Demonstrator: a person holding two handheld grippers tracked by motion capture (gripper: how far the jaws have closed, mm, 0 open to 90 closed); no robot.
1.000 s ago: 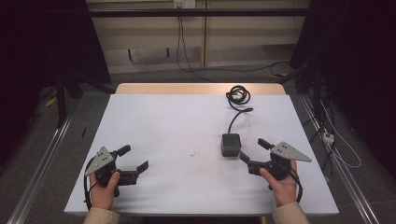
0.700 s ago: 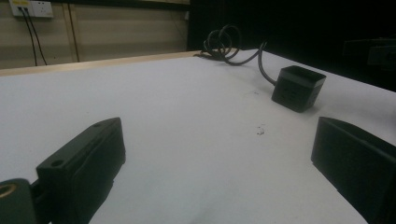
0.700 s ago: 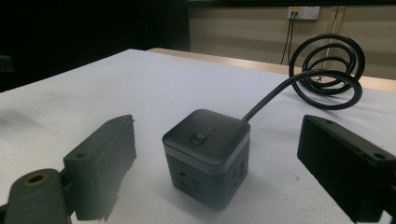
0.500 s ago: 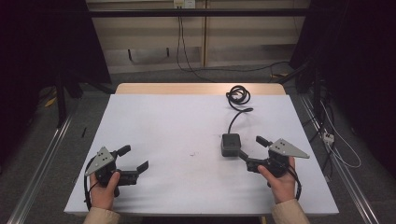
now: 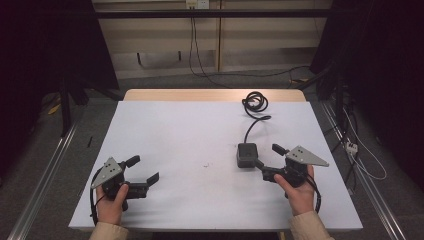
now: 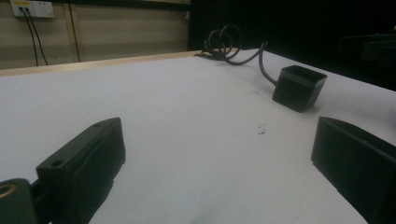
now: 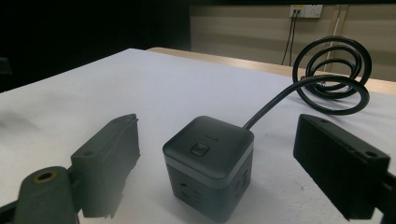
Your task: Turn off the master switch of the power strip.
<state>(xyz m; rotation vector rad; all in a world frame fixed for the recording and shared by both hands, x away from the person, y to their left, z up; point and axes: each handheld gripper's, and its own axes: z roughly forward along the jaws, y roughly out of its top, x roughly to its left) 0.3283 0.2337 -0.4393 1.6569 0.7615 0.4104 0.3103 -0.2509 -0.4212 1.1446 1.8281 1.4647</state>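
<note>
A black power cube (image 5: 247,154) with a button on top sits on the white table (image 5: 190,130), right of centre. Its black cable runs back to a coil (image 5: 255,102) near the far edge. My right gripper (image 5: 267,156) lies low just right of the cube and is open. In the right gripper view the cube (image 7: 208,163) stands between and just ahead of the two jaws, with gaps on both sides. My left gripper (image 5: 145,169) rests open at the near left with nothing between its fingers; its view has the cube (image 6: 299,87) far off at the right.
A small dark speck (image 5: 205,164) marks the table's middle. The wooden strip of the far table edge (image 5: 210,95) runs behind the coil. Cables trail on the floor beyond, and metal rails (image 5: 45,170) flank the table on both sides.
My right gripper has edged a little toward the cube. The left gripper has stayed where it was.
</note>
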